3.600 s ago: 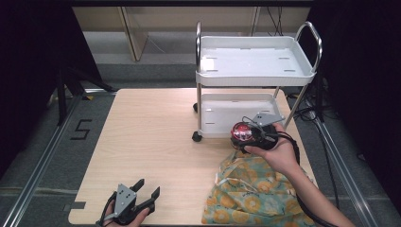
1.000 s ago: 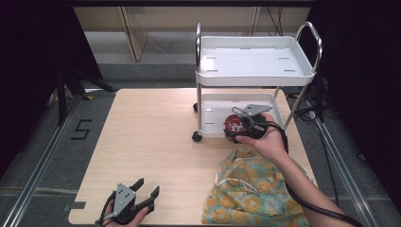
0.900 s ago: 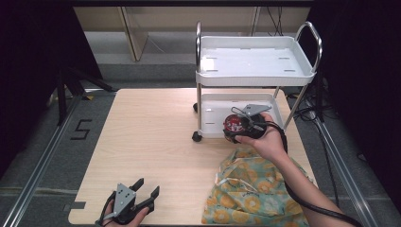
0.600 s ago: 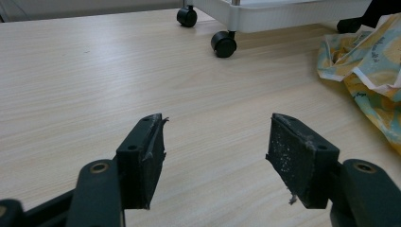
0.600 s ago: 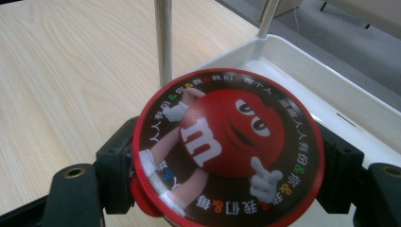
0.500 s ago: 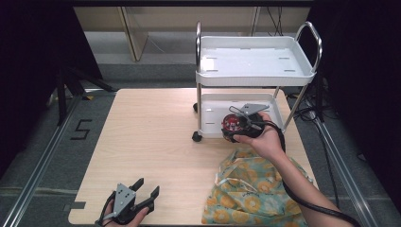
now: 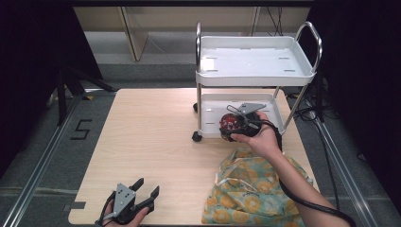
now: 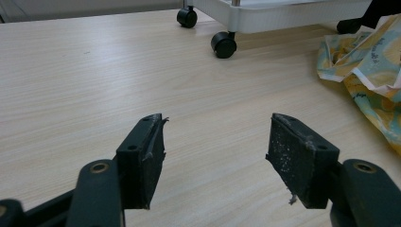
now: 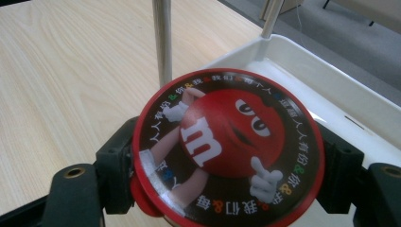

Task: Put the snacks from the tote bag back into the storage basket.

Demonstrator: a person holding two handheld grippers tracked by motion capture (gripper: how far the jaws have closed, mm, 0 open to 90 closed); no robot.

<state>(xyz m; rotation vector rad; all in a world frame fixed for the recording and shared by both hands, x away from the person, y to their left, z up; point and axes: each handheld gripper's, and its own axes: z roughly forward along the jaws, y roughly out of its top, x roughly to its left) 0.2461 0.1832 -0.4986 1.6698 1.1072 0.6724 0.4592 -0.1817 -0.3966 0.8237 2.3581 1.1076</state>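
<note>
Seen from the high view, the right gripper (image 7: 235, 126) at centre right of the frame holds a round red-lidded tin (image 7: 230, 123) at the near edge of the lower tray of a white two-tier cart (image 7: 255, 75), which stands on the far right part of the wooden surface (image 7: 156, 142); a yellow-and-green patterned cloth bag (image 7: 250, 194) lies at the lower right beneath the person's forearm. At the lower left edge, the left gripper (image 7: 142, 196) rests low over the surface, its jaws spread apart with nothing between them. In the left gripper view, the two black jaws stand wide open above bare wood, with the cart's black wheels (image 8: 223, 45) at the top centre and the bag (image 8: 373, 71) at the right edge. In the right gripper view, the jaws clamp the tin (image 9: 227, 146) from both sides, its cartoon-printed lid facing the camera, with the cart's white tray (image 9: 326, 90) and a chrome post (image 9: 162, 42) behind it.
</note>
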